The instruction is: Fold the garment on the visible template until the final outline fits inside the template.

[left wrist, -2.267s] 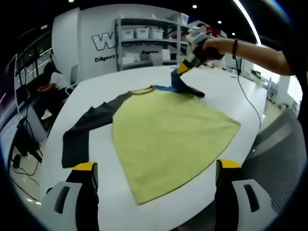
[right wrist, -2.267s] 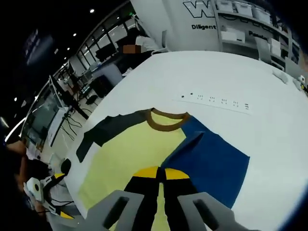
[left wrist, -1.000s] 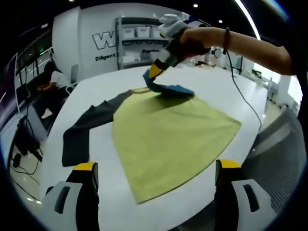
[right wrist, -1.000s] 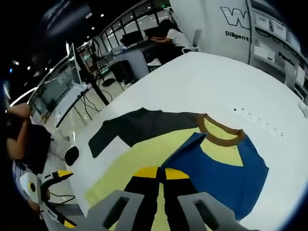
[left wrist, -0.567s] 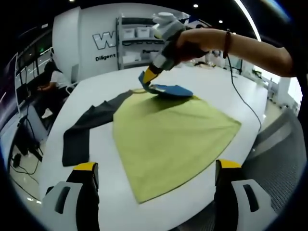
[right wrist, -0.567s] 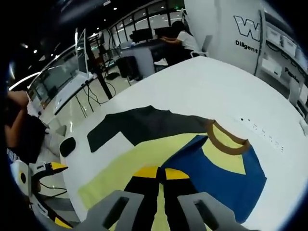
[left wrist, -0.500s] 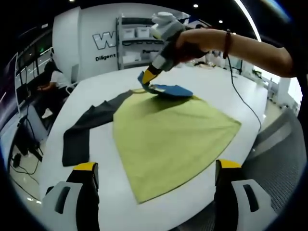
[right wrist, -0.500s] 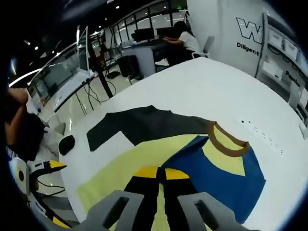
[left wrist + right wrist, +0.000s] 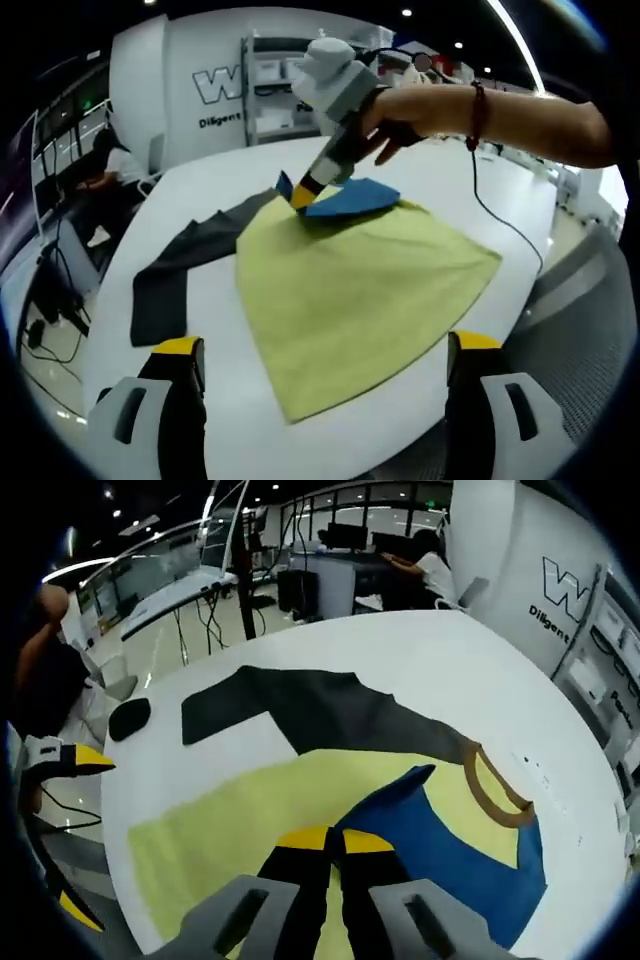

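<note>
though partly cut, "diligent" lettering (image 9: 226, 121)

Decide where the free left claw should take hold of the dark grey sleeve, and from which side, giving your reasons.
Grip the dark grey sleeve at its cuff end, the free edge nearest the left claw, coming in low from the table edge. It lies flat and stretched out from the yellow shirt body, so the cuff can be lifted and carried inward. The right claw holds the blue sleeve.

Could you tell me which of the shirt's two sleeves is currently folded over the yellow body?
The blue sleeve, pinched by the right gripper; the dark grey sleeve lies spread flat on the table.
</note>
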The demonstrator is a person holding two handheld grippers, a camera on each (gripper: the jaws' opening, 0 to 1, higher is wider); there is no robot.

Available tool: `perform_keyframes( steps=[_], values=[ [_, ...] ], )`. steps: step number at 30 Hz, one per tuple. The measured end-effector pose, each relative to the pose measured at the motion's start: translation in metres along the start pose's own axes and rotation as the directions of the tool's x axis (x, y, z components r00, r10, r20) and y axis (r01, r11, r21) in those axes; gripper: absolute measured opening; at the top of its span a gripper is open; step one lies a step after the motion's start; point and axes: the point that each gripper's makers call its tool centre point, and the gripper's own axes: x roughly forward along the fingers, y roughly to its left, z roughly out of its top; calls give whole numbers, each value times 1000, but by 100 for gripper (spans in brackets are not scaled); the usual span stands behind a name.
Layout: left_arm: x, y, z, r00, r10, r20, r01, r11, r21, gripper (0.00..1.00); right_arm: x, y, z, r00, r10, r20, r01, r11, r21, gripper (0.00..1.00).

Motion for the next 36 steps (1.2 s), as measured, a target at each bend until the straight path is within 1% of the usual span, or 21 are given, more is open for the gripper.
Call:
perform_keyframes(
  steps=[7,13,16,18,19,21,24,27,30,31,34,35,36],
  values=[
    [0,0,0,1000,0,-3,0,1000,4,96,14,0,-11,1000,9,-2,-9,1000,8,0],
    [0,1,0,1000,6,-3,-6,1000,5,96,19,1,-19,1000,12,2,-12,999,34,0],
    [0,2,0,1000,10,-2,-10,1000,5,97,22,3,-23,999,38,-1,-38,999,28,0],
    [-1,2,0,1000,12,0,-12,1000,3,97,22,1,-24,999,37,0,-37,999,27,0],
    [-1,2,0,1000,13,1,-13,1000,3,97,21,0,-23,999,36,7,-36,999,28,2],
    [-1,3,1,1000,16,2,-16,1000,3,97,21,-1,-20,998,46,37,-48,997,61,6],
    [-1,3,1,1000,19,1,-19,1000,6,97,12,-3,-16,995,49,88,-58,994,95,14],
    [0,3,1,1000,19,0,-19,1000,6,97,6,-13,-13,990,27,140,-43,993,110,21],
    [0,3,0,1000,19,-3,-19,1000,8,98,-4,-22,-12,982,2,191,-32,988,154,27],
    [0,3,0,1000,20,-3,-20,1000,9,98,-8,-26,-14,980,-6,199,-29,984,173,28],
    [0,4,1,1000,24,-3,-24,1000,11,98,-17,-35,-22,978,-21,209,-19,982,188,30],
    [0,4,1,1000,27,0,-27,1000,11,98,-23,-43,-27,976,-38,216,-6,981,196,30],
    [0,4,1,1000,28,2,-28,1000,12,98,-25,-46,-30,976,-41,215,-3,980,197,31]
  ],
)
